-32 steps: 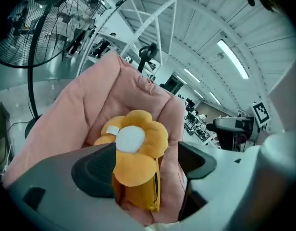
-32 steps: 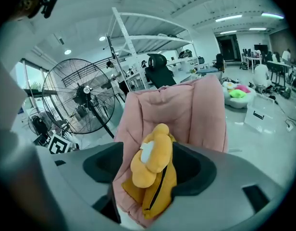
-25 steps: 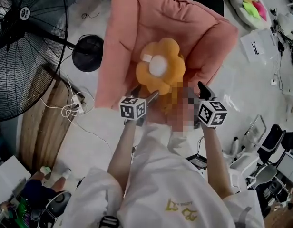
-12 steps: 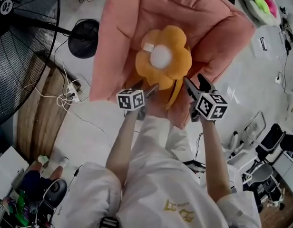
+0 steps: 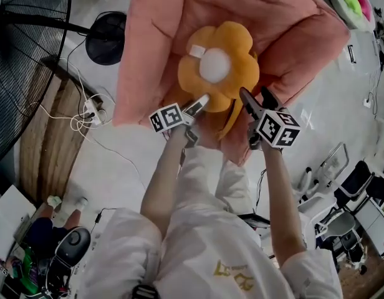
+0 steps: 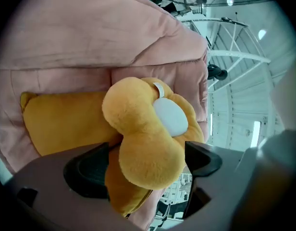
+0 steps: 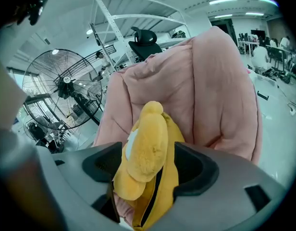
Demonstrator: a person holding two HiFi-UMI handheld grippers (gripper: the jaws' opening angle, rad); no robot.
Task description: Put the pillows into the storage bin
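An orange flower pillow (image 5: 218, 67) with a white centre lies against a big pink padded piece with raised sides (image 5: 285, 23). My left gripper (image 5: 195, 108) is at the pillow's near-left edge. One fat petal (image 6: 148, 158) sits between its jaws, which are opening and no longer squeeze it. A flat yellow cushion (image 6: 61, 124) shows behind the petal, against the pink padding. My right gripper (image 5: 257, 99) is at the pillow's near-right edge. The pillow, seen edge-on (image 7: 145, 153), fills its jaws, which are starting to open but still touch it.
A large floor fan (image 5: 17, 55) with a round black base (image 5: 108, 39) stands at the left. A power strip with cables (image 5: 89, 111) lies on the floor beside a wooden strip (image 5: 42, 148). Office chairs (image 5: 348, 229) crowd the lower right.
Both grippers and the flower pillow have moved farther over the pink padded piece. The left gripper has tilted and its jaws have spread off the petal.
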